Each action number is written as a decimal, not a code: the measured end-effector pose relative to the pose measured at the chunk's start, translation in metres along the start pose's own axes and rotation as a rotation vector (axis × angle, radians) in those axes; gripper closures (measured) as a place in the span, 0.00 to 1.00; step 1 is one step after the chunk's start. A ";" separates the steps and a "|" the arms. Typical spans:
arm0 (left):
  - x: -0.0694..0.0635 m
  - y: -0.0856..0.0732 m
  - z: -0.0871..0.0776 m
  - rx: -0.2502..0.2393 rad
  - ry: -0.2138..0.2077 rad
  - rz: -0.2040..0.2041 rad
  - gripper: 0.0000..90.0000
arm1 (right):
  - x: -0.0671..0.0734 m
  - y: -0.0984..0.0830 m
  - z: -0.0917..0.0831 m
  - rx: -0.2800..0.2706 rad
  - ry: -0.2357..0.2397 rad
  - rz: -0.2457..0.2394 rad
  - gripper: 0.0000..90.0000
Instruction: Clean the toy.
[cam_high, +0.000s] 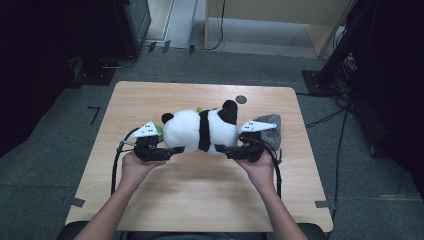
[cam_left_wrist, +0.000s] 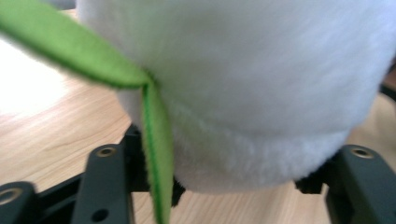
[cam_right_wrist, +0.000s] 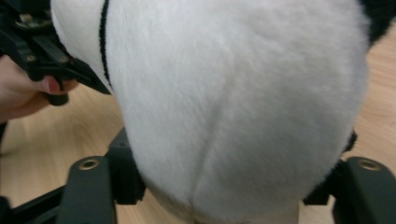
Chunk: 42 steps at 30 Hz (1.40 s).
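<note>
A black-and-white panda plush (cam_high: 202, 131) lies across the middle of the wooden table (cam_high: 200, 200), with a green felt leaf (cam_high: 159, 129) at its left end. My left gripper (cam_high: 177, 149) closes on the white left end from the side. In the left gripper view the white fur (cam_left_wrist: 243, 93) bulges between both pads of the left gripper (cam_left_wrist: 238, 182), and the leaf (cam_left_wrist: 93, 65) hangs across the left jaw. My right gripper (cam_high: 222, 149) grips the plush's right end. In the right gripper view the fur (cam_right_wrist: 233, 102) is pinched between the pads of the right gripper (cam_right_wrist: 224, 186).
A grey cloth bundle (cam_high: 270, 127) sits just behind the right gripper. A small dark round spot (cam_high: 241, 99) marks the table's far side. The other hand and its gripper (cam_right_wrist: 42, 56) appear at the upper left of the right gripper view. Dark equipment and cables surround the table.
</note>
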<state>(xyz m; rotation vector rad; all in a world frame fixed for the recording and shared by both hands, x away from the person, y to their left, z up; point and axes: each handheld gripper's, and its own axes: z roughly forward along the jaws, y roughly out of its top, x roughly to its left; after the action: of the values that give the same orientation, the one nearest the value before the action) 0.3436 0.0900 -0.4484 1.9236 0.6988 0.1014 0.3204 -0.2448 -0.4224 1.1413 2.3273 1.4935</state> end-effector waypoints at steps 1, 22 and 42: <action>-0.001 0.000 0.000 -0.001 0.000 0.004 0.51 | 0.000 -0.001 0.001 -0.002 -0.007 -0.011 0.34; 0.014 0.011 -0.031 -0.143 -0.103 -0.160 0.62 | -0.005 -0.018 -0.001 -0.095 0.029 -0.162 0.19; 0.009 0.003 -0.013 -0.056 -0.072 -0.126 0.34 | 0.005 -0.015 0.007 -0.033 -0.080 -0.121 0.55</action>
<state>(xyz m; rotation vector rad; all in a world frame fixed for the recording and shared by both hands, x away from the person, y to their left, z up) 0.3470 0.1043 -0.4418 1.8157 0.7591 -0.0263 0.3121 -0.2396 -0.4369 1.0136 2.2663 1.4133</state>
